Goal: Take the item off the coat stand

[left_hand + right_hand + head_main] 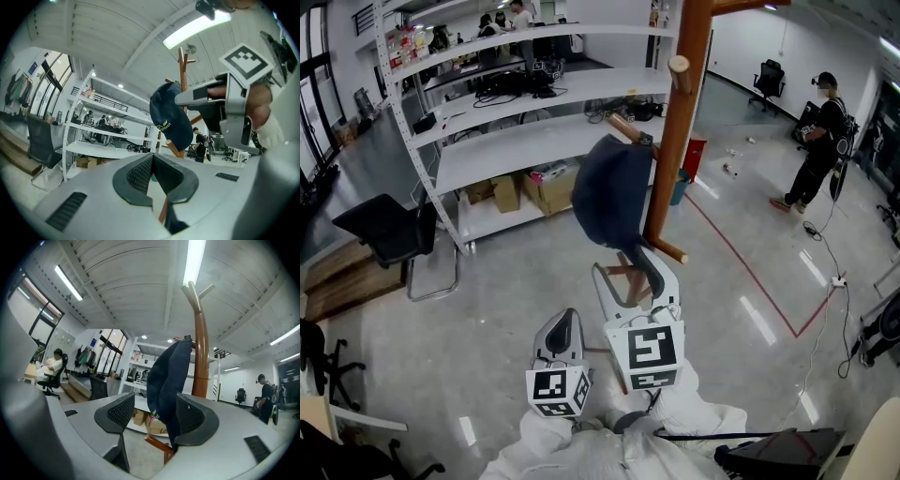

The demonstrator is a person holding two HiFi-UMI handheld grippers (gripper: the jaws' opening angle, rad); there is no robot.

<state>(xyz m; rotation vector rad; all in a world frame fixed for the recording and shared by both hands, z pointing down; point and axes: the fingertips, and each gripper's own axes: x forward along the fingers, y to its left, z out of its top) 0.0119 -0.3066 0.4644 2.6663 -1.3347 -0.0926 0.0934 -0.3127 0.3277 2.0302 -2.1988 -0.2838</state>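
A dark blue cap (pixel 612 192) hangs on a peg of the tall brown coat stand (pixel 680 131). The cap is on the stand's left side, at about 9 o'clock from the pole. The right tool (pixel 157 414) is just under the cap, at 6 o'clock from it, and it points level. Its two jaws are wide apart. The bottom part of the cap hangs down between them. The cloth is right up by the right jaw, and there is a big gap on the side of the left jaw, so the jaws are not squeezing the cap. The left tool (pixel 562 330) is lower, at 8 o'clock from the right tool, and well away from the cap. Its jaws are closed together at the tips and there is nothing between them. Each tool has a white cube with black squares on it. Behind the stand, at about 10 o'clock, is a long white shelf rack (pixel 534 98) with brown boxes (pixel 546 187) at the bottom. A black chair (pixel 389 234) is on the gray floor at 9 o'clock from the cap. Far away, at 3 o'clock from the stand, a person (pixel 820 141) in dark clothes is standing.
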